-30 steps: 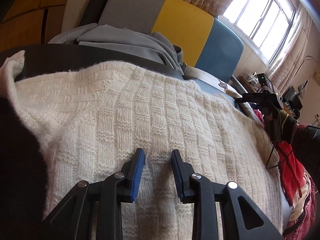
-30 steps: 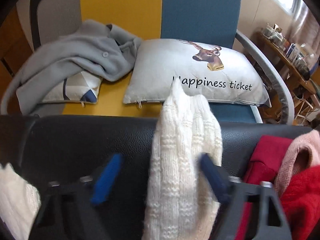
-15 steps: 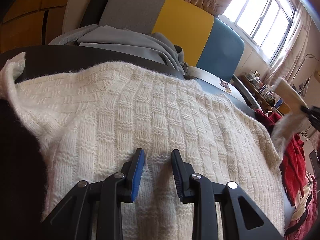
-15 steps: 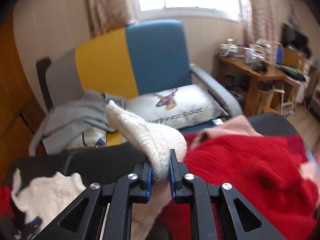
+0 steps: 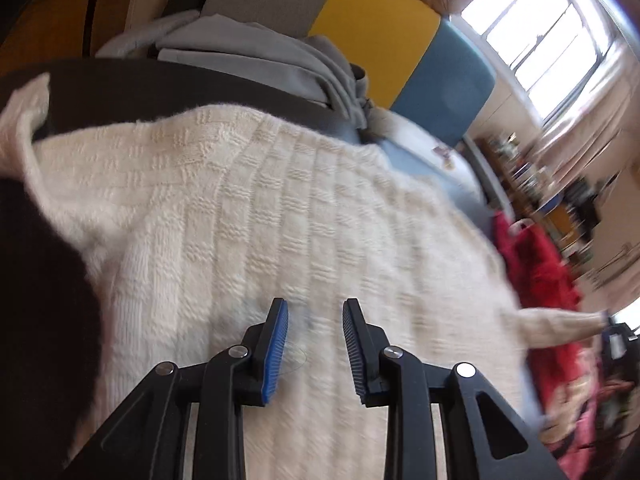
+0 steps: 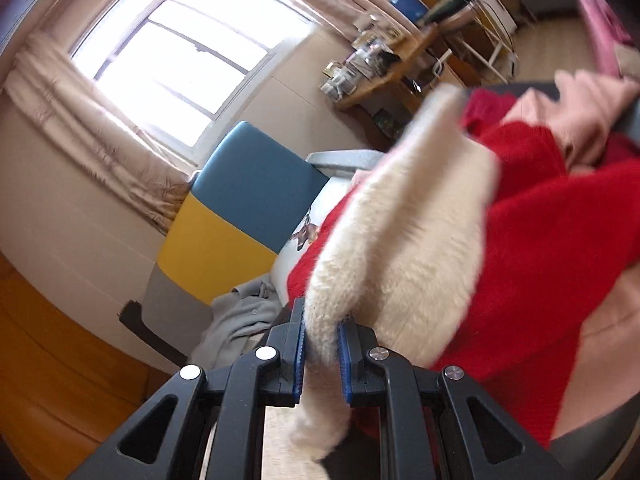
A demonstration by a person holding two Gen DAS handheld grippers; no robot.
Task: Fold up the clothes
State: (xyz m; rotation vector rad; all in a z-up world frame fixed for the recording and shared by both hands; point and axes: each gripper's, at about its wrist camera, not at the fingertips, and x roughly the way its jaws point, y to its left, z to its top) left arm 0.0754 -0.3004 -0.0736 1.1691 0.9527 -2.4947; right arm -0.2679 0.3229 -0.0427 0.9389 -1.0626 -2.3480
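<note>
We have the cream knit sweater (image 5: pixel 248 216) spread flat across a dark padded surface (image 5: pixel 132 92) that looks like leather; whether it is a bench or a seat we cannot tell. The left hand-held gripper (image 5: pixel 314 344) sits low over the sweater's body with its jaws apart and nothing between them; it may be pressing the fabric down, though contact is not clear. The right hand-held gripper (image 6: pixel 320 344) is clamped on the sweater's sleeve (image 6: pixel 400 240), which rises thick and fuzzy from between the blue pads (image 6: pixel 299 344) and lies over a red knit garment (image 6: pixel 540 220).

We judge the sweater to be soft, bulky and fairly light, with a chunky basket-weave knit that will stretch and sag rather than hold a crease. It should not slip much in the ribbed pads, but a pinch on a single layer could pull the knit out of shape. Cuffs, hem corners and shoulder seams look like the safest places to grip, with the other gripper pinning the body.

Beyond the surface stands an armchair (image 5: pixel 380 40) in grey, yellow and blue panels with a grey coat (image 5: pixel 256 52) heaped on it. A curtained window (image 6: pixel 180 52) lights the room, and a cluttered wooden desk (image 6: pixel 384 76) stands along the wall. More red and pink clothing is piled to the right.
</note>
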